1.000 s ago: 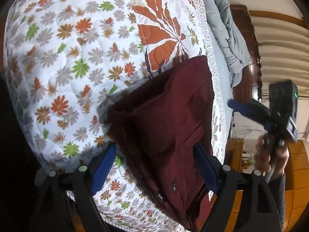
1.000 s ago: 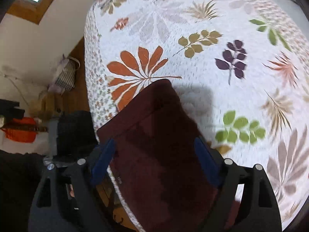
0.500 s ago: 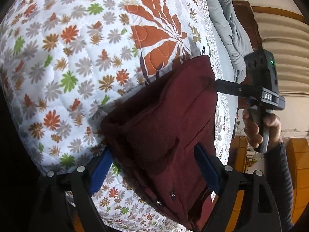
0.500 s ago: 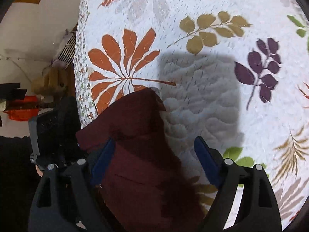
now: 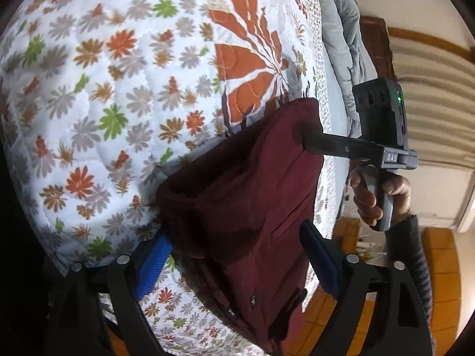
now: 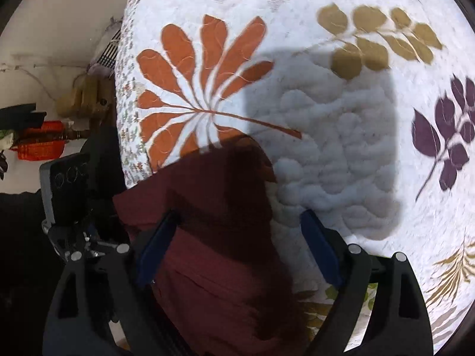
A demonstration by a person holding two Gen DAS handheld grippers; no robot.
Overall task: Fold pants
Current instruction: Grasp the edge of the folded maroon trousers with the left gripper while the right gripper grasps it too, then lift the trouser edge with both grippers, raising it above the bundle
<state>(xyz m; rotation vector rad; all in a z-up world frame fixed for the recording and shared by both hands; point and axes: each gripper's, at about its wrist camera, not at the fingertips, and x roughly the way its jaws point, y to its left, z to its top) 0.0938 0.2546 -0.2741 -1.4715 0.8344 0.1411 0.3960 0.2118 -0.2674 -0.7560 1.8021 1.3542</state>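
Observation:
The maroon pants (image 5: 249, 195) lie folded in layers on the floral quilt (image 5: 118, 95), near the bed's edge. My left gripper (image 5: 237, 255) is open, its blue fingers on either side of the near end of the pants. My right gripper (image 6: 237, 243) is open over the far corner of the pants (image 6: 213, 207). In the left wrist view its black finger (image 5: 329, 142) rests on that far corner. Nothing is held.
The quilt (image 6: 326, 118) covers the bed beyond the pants. A grey blanket (image 5: 341, 44) lies along the bed's far side by a dark wooden headboard (image 5: 383, 47). The bed's edge runs beside the pants; bags and an orange basket (image 6: 38, 145) sit on the floor.
My right gripper has come in from off the bed and set down onto the far corner of the pants. My left gripper has stayed at the near end, open.

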